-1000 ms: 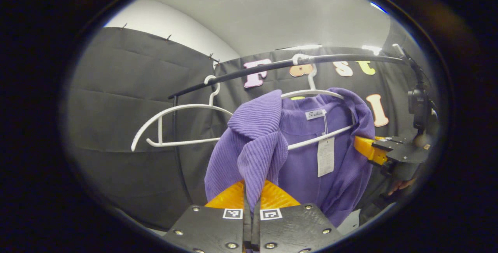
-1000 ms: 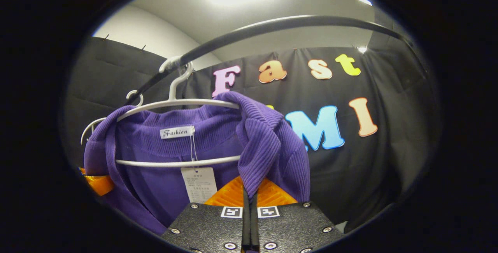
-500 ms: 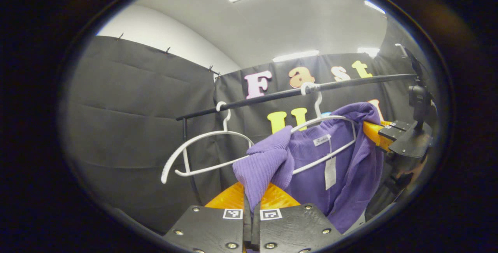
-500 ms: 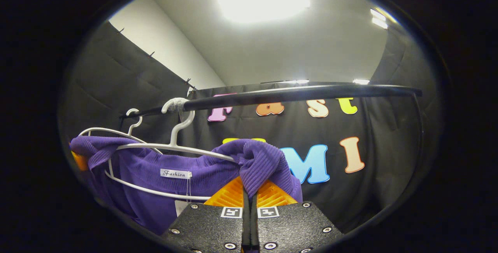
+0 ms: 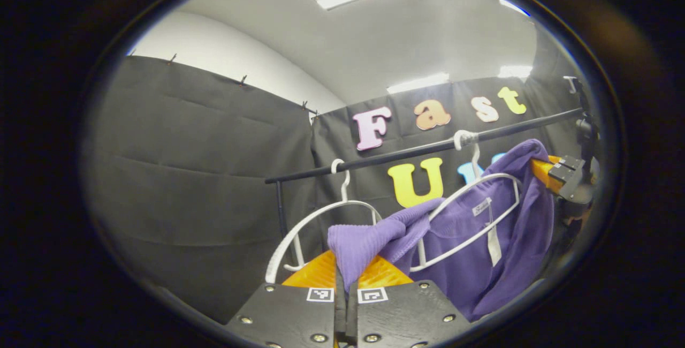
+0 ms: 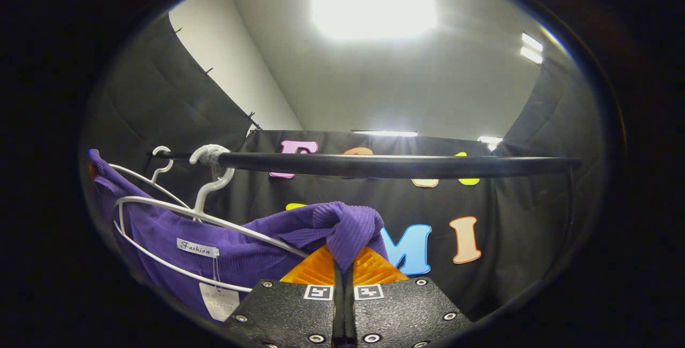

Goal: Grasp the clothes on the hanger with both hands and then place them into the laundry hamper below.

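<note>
The purple sweater (image 5: 481,251) is being held stretched between the two grippers, partly draped on a white hanger (image 5: 471,203) hooked over a black rail (image 5: 406,151). One bunched shoulder is being pinched by the closed left gripper (image 5: 346,278), the other by the closed right gripper (image 6: 342,273). An empty hanger (image 5: 316,230) is hanging beside it. Black cloth walls (image 5: 187,166) and a lit ceiling panel (image 6: 374,8) are being shown behind.
</note>
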A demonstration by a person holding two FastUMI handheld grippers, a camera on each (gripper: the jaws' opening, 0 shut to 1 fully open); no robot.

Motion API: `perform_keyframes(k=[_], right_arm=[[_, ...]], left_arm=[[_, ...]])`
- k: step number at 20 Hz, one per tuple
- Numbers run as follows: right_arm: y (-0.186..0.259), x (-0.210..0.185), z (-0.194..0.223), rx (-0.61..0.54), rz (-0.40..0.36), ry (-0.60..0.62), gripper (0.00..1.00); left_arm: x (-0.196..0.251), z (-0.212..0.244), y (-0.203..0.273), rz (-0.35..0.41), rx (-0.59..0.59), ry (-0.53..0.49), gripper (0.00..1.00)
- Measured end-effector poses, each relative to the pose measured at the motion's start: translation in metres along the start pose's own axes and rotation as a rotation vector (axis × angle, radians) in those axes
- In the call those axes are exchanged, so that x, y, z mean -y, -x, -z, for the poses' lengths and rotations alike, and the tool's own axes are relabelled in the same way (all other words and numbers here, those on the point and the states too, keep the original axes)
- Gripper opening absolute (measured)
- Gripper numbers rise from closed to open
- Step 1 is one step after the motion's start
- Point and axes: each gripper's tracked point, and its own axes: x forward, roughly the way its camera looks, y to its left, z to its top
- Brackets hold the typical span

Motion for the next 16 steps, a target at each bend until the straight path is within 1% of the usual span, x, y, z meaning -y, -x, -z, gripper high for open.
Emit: perform_keyframes(k=[6, 13, 14, 15, 16], right_arm=[[-0.009, 0.019, 0.023, -0.038, 0.047, 0.008, 0.00], [-0.022, 0.024, 0.069, -0.109, 0.063, 0.042, 0.00], [-0.024, 0.026, 0.079, -0.128, 0.071, 0.035, 0.00], [-0.025, 0.029, 0.089, -0.155, 0.077, 0.021, 0.00], [-0.026, 0.030, 0.099, -0.182, 0.080, 0.002, 0.00]], left_arm=[[-0.040, 0.014, -0.028, -0.068, -0.016, -0.004, 0.01], [-0.042, 0.043, -0.048, -0.057, -0.052, -0.001, 0.01], [-0.041, 0.046, -0.048, -0.055, -0.060, 0.005, 0.05], [-0.041, 0.048, -0.049, -0.052, -0.066, 0.009, 0.01], [-0.040, 0.051, -0.048, -0.046, -0.068, 0.011, 0.01]])
